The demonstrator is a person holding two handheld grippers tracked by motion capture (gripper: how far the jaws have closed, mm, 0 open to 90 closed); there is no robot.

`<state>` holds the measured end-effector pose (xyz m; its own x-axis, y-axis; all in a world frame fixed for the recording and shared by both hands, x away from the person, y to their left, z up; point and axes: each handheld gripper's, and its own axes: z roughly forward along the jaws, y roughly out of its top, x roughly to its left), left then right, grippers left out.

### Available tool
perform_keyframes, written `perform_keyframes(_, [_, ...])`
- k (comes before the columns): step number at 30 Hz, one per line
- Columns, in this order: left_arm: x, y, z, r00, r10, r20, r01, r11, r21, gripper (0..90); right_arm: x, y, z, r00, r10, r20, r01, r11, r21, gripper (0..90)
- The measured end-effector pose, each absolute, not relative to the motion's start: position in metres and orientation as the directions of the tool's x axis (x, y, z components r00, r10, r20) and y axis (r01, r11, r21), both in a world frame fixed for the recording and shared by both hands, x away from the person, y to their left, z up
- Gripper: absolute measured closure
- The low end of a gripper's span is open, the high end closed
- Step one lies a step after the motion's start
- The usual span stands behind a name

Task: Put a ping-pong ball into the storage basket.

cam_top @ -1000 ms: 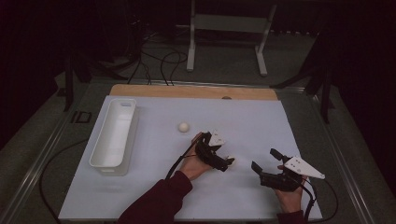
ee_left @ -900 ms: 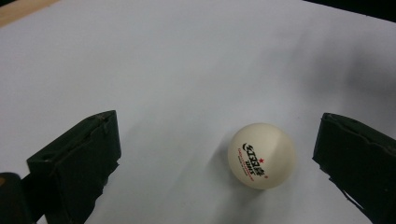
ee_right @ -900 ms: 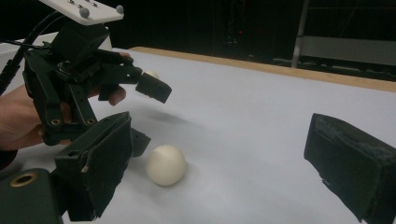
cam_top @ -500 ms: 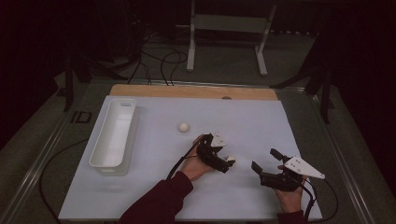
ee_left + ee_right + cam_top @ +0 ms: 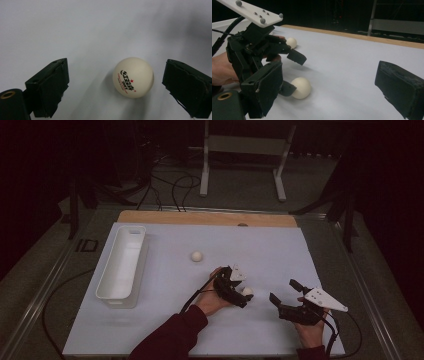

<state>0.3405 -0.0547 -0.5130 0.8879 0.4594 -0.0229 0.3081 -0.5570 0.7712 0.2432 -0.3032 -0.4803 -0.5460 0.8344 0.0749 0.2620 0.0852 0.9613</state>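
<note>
L gripper [image 5: 115, 85] jaws closing round ball [image 5: 133, 77], pads not yet touching; off-centre squeeze may squirt ball away

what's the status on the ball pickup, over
Left gripper closing around near ball, fingers not touching yet. Right gripper open, idle. Nothing blocking.

From my station I read 1 print only: the white ball [image 5: 133, 77] in the left gripper view carries a black stylised logo, then 1 small red star beside red letters that look like "DHS", and a line of tiny red print beneath, too small for me to make out. I find nothing else legible.
</note>
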Motion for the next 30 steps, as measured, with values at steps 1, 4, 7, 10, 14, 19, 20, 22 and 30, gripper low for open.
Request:
perform_keyframes(1, [0.3402, -0.055, -0.5132, 0.888, 0.459, -0.023, 0.308, -0.558, 0.771, 8.3, 0.2432, -0.3032, -0.4803, -0.547, 0.834, 0.075, 0.262, 0.085, 0.961, 7.7])
perform_keyframes(4, [0.3389, -0.0564, -0.5142, 0.891, 0.454, -0.017, 0.302, -0.564, 0.769, 12.5, 0.2433, -0.3032, -0.4804, -0.546, 0.834, 0.074, 0.262, 0.086, 0.961, 7.7])
perform_keyframes(7, [0.3382, -0.0578, -0.5154, 0.894, 0.447, -0.02, 0.302, -0.57, 0.764, 15.6, 0.2431, -0.3034, -0.4802, -0.545, 0.835, 0.073, 0.261, 0.086, 0.961, 7.7])
perform_keyframes(10, [0.3384, -0.0585, -0.5171, 0.898, 0.44, -0.022, 0.303, -0.581, 0.756, 17.9, 0.2431, -0.3034, -0.4802, -0.545, 0.835, 0.074, 0.26, 0.085, 0.962, 7.7])
perform_keyframes(14, [0.3387, -0.0591, -0.5189, 0.903, 0.428, -0.028, 0.302, -0.588, 0.75, 23.1, 0.243, -0.3033, -0.4802, -0.545, 0.835, 0.073, 0.26, 0.085, 0.962, 7.7])
perform_keyframes(19, [0.3381, -0.0596, -0.5195, 0.911, 0.412, -0.033, 0.297, -0.597, 0.745, 31.6, 0.2431, -0.3031, -0.4803, -0.545, 0.835, 0.072, 0.26, 0.086, 0.962, 7.7])
perform_keyframes(20, [0.3382, -0.0597, -0.5197, 0.911, 0.411, -0.034, 0.297, -0.597, 0.746, 33.1, 0.243, -0.3032, -0.4802, -0.545, 0.836, 0.073, 0.26, 0.086, 0.962, 7.7])
perform_keyframes(22, [0.3384, -0.0597, -0.5197, 0.912, 0.407, -0.039, 0.298, -0.597, 0.745, 36.5, 0.2431, -0.3034, -0.4802, -0.545, 0.835, 0.072, 0.259, 0.086, 0.962, 7.7])
perform_keyframes(30, [0.3391, -0.0605, -0.5216, 0.92, 0.39, -0.05, 0.298, -0.61, 0.734, 47.4, 0.243, -0.3032, -0.4802, -0.544, 0.836, 0.072, 0.26, 0.086, 0.962, 7.7])
